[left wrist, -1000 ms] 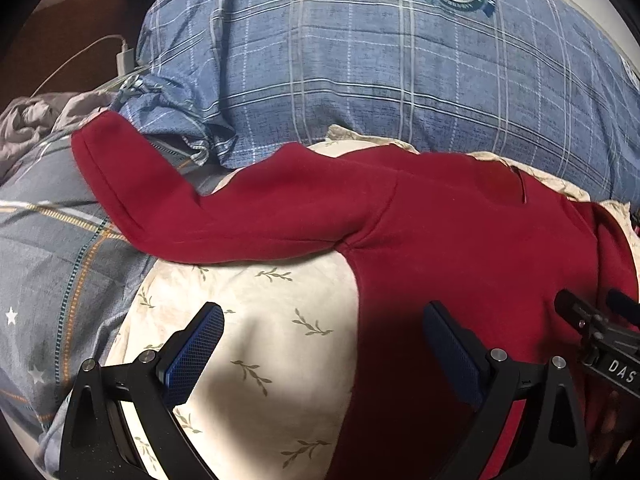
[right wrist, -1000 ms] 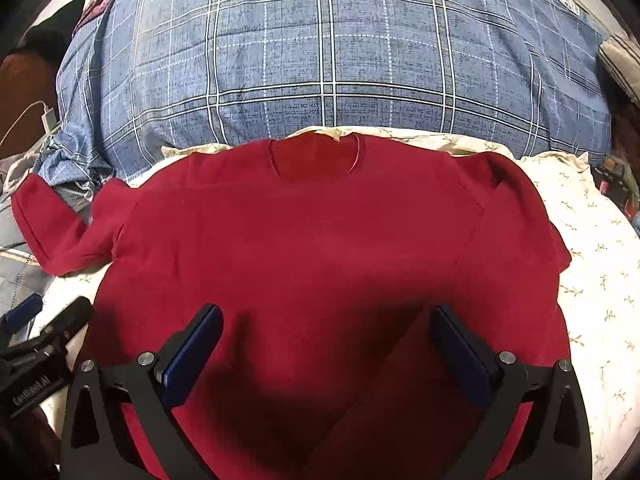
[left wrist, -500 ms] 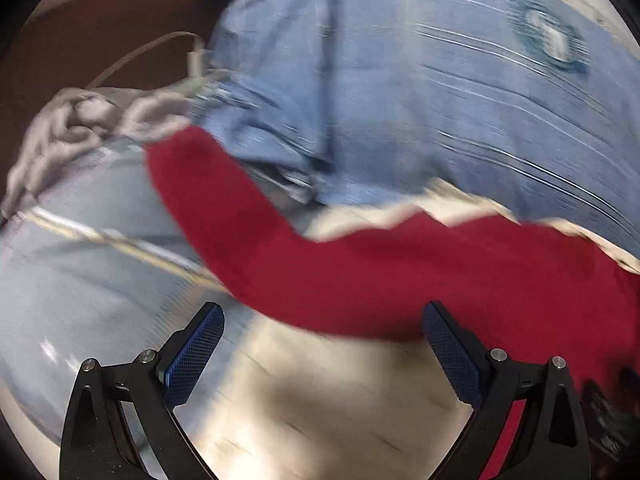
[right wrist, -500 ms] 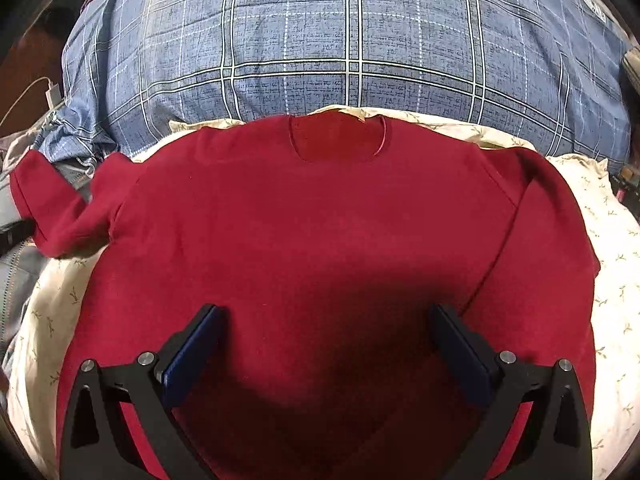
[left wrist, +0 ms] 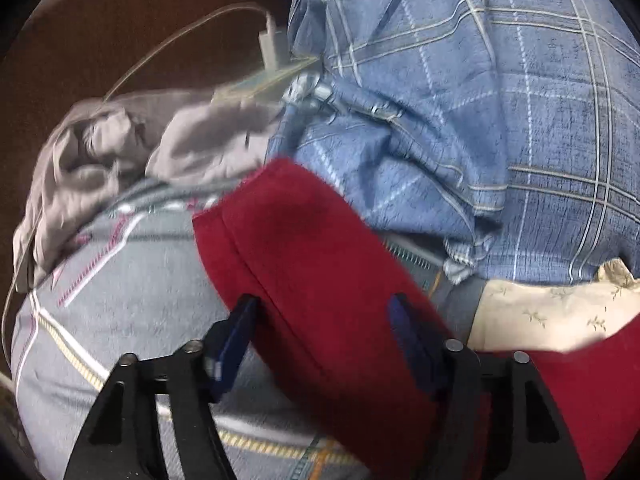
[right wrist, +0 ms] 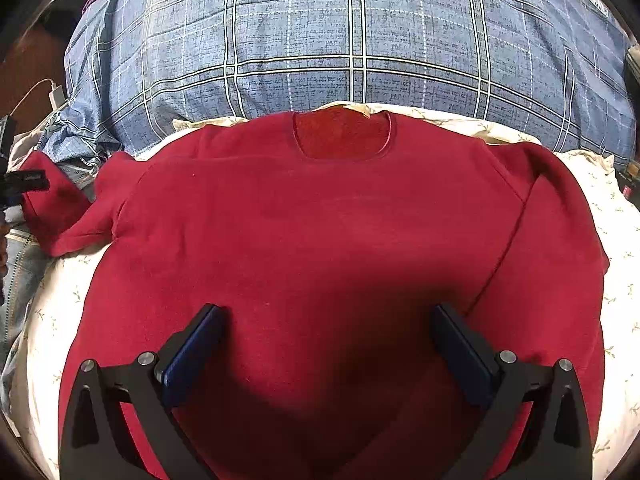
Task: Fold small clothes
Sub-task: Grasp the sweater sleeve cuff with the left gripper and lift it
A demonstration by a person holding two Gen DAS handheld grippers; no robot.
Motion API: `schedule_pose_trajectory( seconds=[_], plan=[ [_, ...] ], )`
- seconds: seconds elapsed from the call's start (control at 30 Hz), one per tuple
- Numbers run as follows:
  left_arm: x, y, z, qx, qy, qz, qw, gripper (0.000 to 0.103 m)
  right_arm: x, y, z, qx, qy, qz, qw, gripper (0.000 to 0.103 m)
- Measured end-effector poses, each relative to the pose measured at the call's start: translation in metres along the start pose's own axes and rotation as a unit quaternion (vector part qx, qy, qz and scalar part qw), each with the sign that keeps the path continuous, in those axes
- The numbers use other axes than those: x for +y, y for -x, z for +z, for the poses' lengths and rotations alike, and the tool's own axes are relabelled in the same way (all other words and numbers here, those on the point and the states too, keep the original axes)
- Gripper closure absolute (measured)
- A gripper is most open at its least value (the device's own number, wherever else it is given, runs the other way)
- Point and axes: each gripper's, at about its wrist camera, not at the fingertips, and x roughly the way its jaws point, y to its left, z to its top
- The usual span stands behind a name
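Red fleece sweater (right wrist: 320, 232) lies flat, neck at 12 o'clock, on a cream leaf-print cushion (right wrist: 52, 304) before a blue plaid pillow (right wrist: 352, 40). The right gripper (right wrist: 326, 350) hangs over its body, jaws wide apart. The left gripper (left wrist: 320, 336) straddles the sleeve (left wrist: 304, 264), jaws parted around it.

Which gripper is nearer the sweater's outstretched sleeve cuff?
Left. The left gripper straddles the sleeve near its cuff; the right gripper hovers over the sweater's body.

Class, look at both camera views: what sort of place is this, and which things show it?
Probably a bed in a bedroom: a big blue plaid pillow, a cream leaf-print pillow, and a white phone charger plug.
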Motion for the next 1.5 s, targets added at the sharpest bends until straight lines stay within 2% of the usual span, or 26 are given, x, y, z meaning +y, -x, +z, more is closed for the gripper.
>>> schedule_pose_trajectory(
  seconds=[0.03,0.07,0.1,0.17,0.27,0.33,0.4,0.53,0.6,0.63,0.7,0.77,0.83,0.9,0.93,0.97,1.0,1.07,1.17,1.27,1.33,1.37,1.4,1.43,1.47,1.5],
  plan=[
    [0.0,-0.005,0.002,0.003,0.0,-0.007,1.0,0.076,0.001,0.0,0.0,0.0,0.001,-0.002,1.0,0.0],
    [-0.001,-0.005,0.001,0.006,0.003,-0.017,0.9998,0.09,0.001,0.0,0.0,0.0,0.002,-0.003,1.0,0.0],
    [-0.001,-0.005,0.0,0.012,0.012,-0.042,0.999,0.1,0.001,-0.001,0.0,0.001,0.003,-0.004,1.0,0.0],
    [0.002,0.002,0.0,0.019,0.032,-0.107,0.9936,0.102,0.002,-0.001,-0.001,0.001,0.003,-0.003,1.0,0.0],
    [-0.017,0.049,-0.009,-0.021,0.016,-0.157,0.9873,0.103,0.001,-0.001,-0.001,-0.001,0.0,0.0,1.0,0.0],
    [-0.041,0.094,-0.019,-0.048,-0.007,-0.209,0.9767,0.103,0.0,0.0,-0.001,-0.001,-0.001,0.003,1.0,0.0],
    [-0.072,0.142,-0.033,-0.074,-0.038,-0.264,0.9609,0.103,-0.003,0.003,0.0,-0.006,-0.009,0.013,1.0,0.0],
    [-0.122,0.201,-0.061,-0.076,-0.085,-0.346,0.9313,0.103,-0.024,0.027,0.005,-0.033,-0.04,0.032,0.998,0.001],
    [-0.141,0.211,-0.072,-0.066,-0.092,-0.368,0.9229,0.102,-0.04,0.042,0.008,-0.046,-0.057,0.026,0.997,0.0],
    [-0.143,0.209,-0.074,-0.057,-0.084,-0.371,0.9229,0.101,-0.047,0.047,0.01,-0.047,-0.062,0.032,0.996,0.0],
    [-0.137,0.198,-0.073,-0.034,-0.065,-0.357,0.9311,0.098,-0.06,0.052,0.01,-0.041,-0.065,0.052,0.996,0.0],
    [-0.115,0.18,-0.071,-0.015,-0.052,-0.322,0.9453,0.083,-0.065,0.052,0.008,-0.037,-0.073,0.052,0.995,0.0],
    [-0.089,0.165,-0.065,-0.019,-0.038,-0.274,0.9607,0.039,-0.065,0.045,0.006,-0.031,-0.083,0.061,0.994,0.0],
    [-0.058,0.154,-0.057,-0.044,-0.024,-0.193,0.9799,0.035,-0.062,0.036,0.003,-0.018,-0.087,0.066,0.994,0.0],
    [-0.044,0.145,-0.052,-0.054,-0.024,-0.138,0.9886,0.032,-0.059,0.033,0.002,-0.017,-0.083,0.06,0.995,0.0],
    [-0.032,0.133,-0.044,-0.059,-0.031,-0.081,0.9945,0.029,-0.053,0.031,0.001,-0.021,-0.07,0.049,0.996,0.0],
    [-0.024,0.122,-0.037,-0.057,-0.039,-0.045,0.9966,0.027,-0.048,0.029,0.0,-0.022,-0.057,0.041,0.997,0.0],
    [-0.009,0.093,-0.023,-0.051,-0.036,0.026,0.9977,0.028,-0.037,0.024,-0.002,-0.017,-0.027,0.027,0.999,0.0],
    [0.001,0.052,-0.007,-0.023,-0.019,0.068,0.9972,0.028,-0.028,0.021,-0.006,-0.015,-0.001,0.009,1.0,0.0],
    [-0.012,0.008,0.007,-0.007,-0.023,0.082,0.9963,0.028,-0.027,0.021,-0.007,-0.015,0.006,0.005,1.0,0.0],
    [-0.016,-0.022,0.009,0.02,-0.015,0.061,0.9978,0.027,-0.028,0.02,-0.007,-0.012,0.002,0.008,1.0,0.0],
    [-0.016,-0.03,0.012,0.006,-0.019,0.064,0.9978,0.028,-0.03,0.019,-0.007,-0.012,0.001,0.01,1.0,0.0],
    [-0.017,-0.034,0.015,-0.016,-0.026,0.061,0.9977,0.037,-0.03,0.019,-0.007,-0.012,0.001,0.011,1.0,0.0],
    [-0.018,-0.039,0.017,-0.019,-0.029,0.042,0.9985,0.06,-0.03,0.019,-0.008,-0.013,0.001,0.01,1.0,0.0],
    [-0.019,-0.042,0.018,-0.016,-0.032,0.037,0.9987,0.073,-0.029,0.018,-0.008,-0.014,0.003,0.009,1.0,0.0],
    [-0.02,-0.043,0.018,-0.011,-0.034,0.029,0.9989,0.094,-0.028,0.018,-0.009,-0.014,0.005,0.007,1.0,0.0]
  ],
)
